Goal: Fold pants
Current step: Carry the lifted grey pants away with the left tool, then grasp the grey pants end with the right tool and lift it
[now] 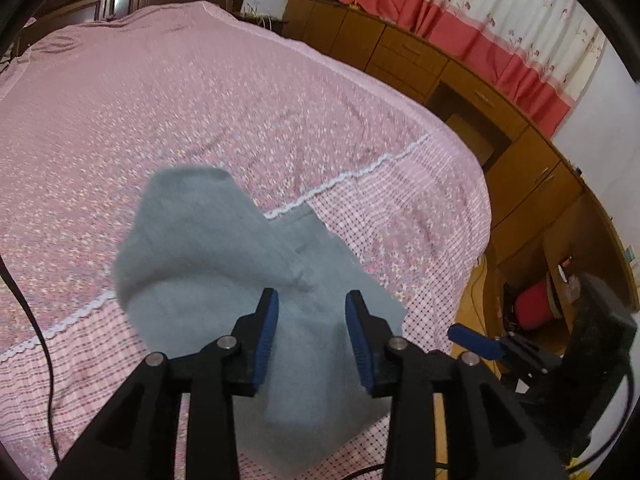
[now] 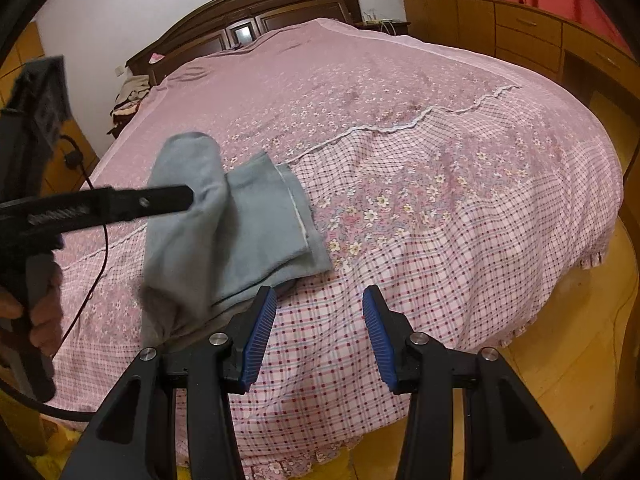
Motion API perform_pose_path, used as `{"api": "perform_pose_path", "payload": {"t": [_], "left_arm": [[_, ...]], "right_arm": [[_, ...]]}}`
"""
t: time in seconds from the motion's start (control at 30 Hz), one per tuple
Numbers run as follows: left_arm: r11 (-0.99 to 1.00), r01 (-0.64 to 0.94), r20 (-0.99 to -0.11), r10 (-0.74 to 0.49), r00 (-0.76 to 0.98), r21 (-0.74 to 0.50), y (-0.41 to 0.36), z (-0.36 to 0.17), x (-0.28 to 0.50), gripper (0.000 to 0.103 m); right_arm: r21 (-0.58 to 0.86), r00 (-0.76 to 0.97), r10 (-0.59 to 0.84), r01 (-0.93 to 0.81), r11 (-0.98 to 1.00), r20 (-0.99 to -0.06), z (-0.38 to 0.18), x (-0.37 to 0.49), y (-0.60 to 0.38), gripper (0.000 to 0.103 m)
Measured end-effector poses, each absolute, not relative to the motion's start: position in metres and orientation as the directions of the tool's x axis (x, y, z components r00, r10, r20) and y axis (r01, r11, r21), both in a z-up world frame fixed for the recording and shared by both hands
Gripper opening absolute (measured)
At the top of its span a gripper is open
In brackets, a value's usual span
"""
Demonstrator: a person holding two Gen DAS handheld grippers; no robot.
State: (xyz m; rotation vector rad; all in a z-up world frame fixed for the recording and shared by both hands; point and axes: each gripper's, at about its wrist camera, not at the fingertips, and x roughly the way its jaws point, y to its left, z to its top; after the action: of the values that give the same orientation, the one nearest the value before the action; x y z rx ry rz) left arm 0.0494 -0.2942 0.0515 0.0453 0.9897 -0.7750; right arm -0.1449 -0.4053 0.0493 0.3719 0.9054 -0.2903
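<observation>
Inspector: Your pants (image 2: 236, 232) lie near the foot of the bed (image 2: 440, 240), bunched into a partial fold with one layer humped up (edges not squared).

Operator: And the grippers?

Inspector: Your left gripper (image 1: 312, 336) stands parted over the cloth, gripping nothing; your right gripper (image 2: 320, 332) is parted, empty. I judge flattening and a final fold remain.

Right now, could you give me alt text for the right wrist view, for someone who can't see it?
Grey-blue pants lie folded on a pink floral bedspread, one part lifted beside the left gripper entering from the left. In the foreground the right gripper hovers open and empty over the checked border, near the pants' edge. A dark wooden headboard stands behind.
</observation>
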Motion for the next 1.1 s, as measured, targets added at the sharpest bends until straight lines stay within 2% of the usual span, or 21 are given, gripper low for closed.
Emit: {"api": "perform_pose_path", "payload": {"t": [0.1, 0.4, 0.57, 0.7, 0.83, 0.93, 1.1], "left_arm": [[0.758, 0.588, -0.765, -0.547, 0.340, -0.281, -0.281, 0.055, 0.049, 0.040], [0.847, 0.508, -0.790, -0.416, 0.451, -0.155, -0.239, 0.038, 0.047, 0.041], [0.864, 0.485, -0.800, -0.383, 0.462, -0.134, -0.226, 0.029, 0.045, 0.041], [0.896, 0.442, -0.799, -0.297, 0.523, -0.044, -0.216, 0.025, 0.047, 0.042], [0.907, 0.417, -0.803, -0.288, 0.521, -0.055, -0.205, 0.020, 0.055, 0.042], [0.921, 0.390, -0.789, -0.232, 0.569, 0.010, -0.192, 0.029, 0.062, 0.042], [0.960, 0.278, -0.764, -0.154, 0.627, 0.034, -0.144, 0.052, 0.082, 0.042]], "right_arm": [[0.179, 0.589, -0.095, 0.390, 0.903, -0.802, 0.053, -0.143, -0.401, 0.046], [0.134, 0.590, -0.116, 0.362, 0.922, -0.799, 0.067, -0.127, -0.389, 0.046], [0.112, 0.587, -0.104, 0.320, 0.941, -0.803, 0.076, -0.108, -0.383, 0.046], [0.114, 0.585, -0.073, 0.277, 0.954, -0.807, 0.078, -0.093, -0.375, 0.046], [0.096, 0.572, -0.059, 0.236, 0.967, -0.818, 0.073, -0.075, -0.367, 0.046], [0.110, 0.557, -0.028, 0.212, 0.971, -0.830, 0.067, -0.061, -0.363, 0.046], [0.128, 0.544, 0.005, 0.188, 0.974, -0.839, 0.058, -0.045, -0.361, 0.046]]}}
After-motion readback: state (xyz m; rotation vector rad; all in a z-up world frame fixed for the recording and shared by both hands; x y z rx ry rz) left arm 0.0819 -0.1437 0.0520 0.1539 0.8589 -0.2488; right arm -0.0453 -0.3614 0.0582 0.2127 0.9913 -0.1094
